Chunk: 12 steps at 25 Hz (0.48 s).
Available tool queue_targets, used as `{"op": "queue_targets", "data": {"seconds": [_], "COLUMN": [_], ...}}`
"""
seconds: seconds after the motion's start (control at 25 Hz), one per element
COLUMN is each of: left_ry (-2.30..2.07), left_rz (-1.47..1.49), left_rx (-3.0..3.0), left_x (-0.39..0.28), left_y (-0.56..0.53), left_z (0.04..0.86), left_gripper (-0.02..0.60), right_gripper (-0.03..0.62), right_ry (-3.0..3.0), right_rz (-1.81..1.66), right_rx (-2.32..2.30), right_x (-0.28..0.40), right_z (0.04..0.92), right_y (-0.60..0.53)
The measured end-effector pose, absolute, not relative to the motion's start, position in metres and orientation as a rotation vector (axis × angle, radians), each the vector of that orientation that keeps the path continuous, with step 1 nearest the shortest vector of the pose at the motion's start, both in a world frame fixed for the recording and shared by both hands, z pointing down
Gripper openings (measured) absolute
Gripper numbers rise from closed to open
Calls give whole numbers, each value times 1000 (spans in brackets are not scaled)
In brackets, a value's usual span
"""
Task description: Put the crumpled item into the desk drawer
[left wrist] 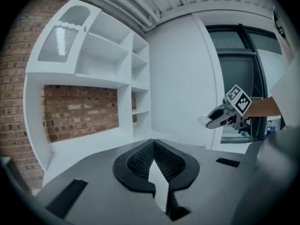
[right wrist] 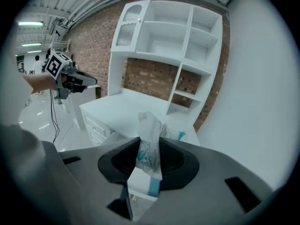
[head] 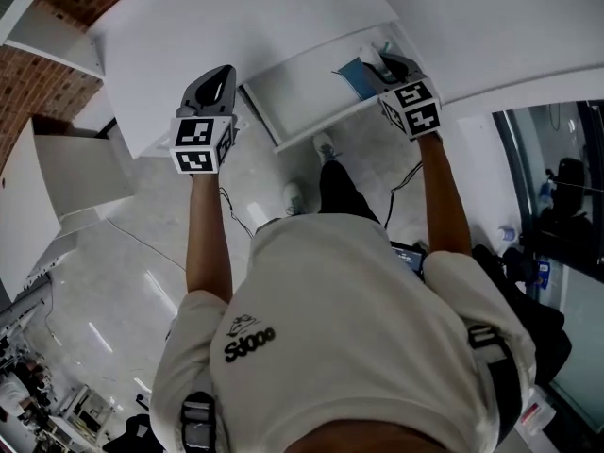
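A crumpled white wrapper with blue print (right wrist: pixel 150 131) stands up between the jaws of my right gripper (right wrist: pixel 149 156), which is shut on it. In the head view that gripper (head: pixel 384 64) hangs over the right end of the open white desk drawer (head: pixel 302 91), with the wrapper's white tip (head: pixel 371 57) showing at its front. A blue patch (head: pixel 357 77) shows in the drawer just left of the gripper. My left gripper (head: pixel 217 78) is held over the desk edge to the left of the drawer. Its jaws (left wrist: pixel 153 146) are shut, with nothing between them.
The white desk top (head: pixel 236 26) runs behind the drawer. A white shelf unit (right wrist: pixel 168 32) stands on it against a brick wall (right wrist: pixel 154 78). Cables (head: pixel 236 210) lie on the glossy floor. Dark glass panels (head: pixel 557 206) are at the right.
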<state>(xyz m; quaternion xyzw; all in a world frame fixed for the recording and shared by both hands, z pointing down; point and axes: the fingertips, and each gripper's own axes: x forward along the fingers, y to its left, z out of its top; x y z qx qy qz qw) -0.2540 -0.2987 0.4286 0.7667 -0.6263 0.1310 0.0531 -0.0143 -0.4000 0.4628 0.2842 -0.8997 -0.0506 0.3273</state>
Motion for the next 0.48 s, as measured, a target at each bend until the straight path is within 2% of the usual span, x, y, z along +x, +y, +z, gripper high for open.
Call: {"op": "queue_targets", "data": {"seconds": [0.48], "left_ry": [-1948], "left_rz": [496], "left_rx": [2084], "left_x": [-274], "left_y": [-375], "left_z": [488], "left_gripper": [17], "right_gripper": [109], "right_ry": [-2233], "right_rz": [-27], "right_rx": [411], "right_x": [-59], "right_z": [592], "right_y": [-504]}}
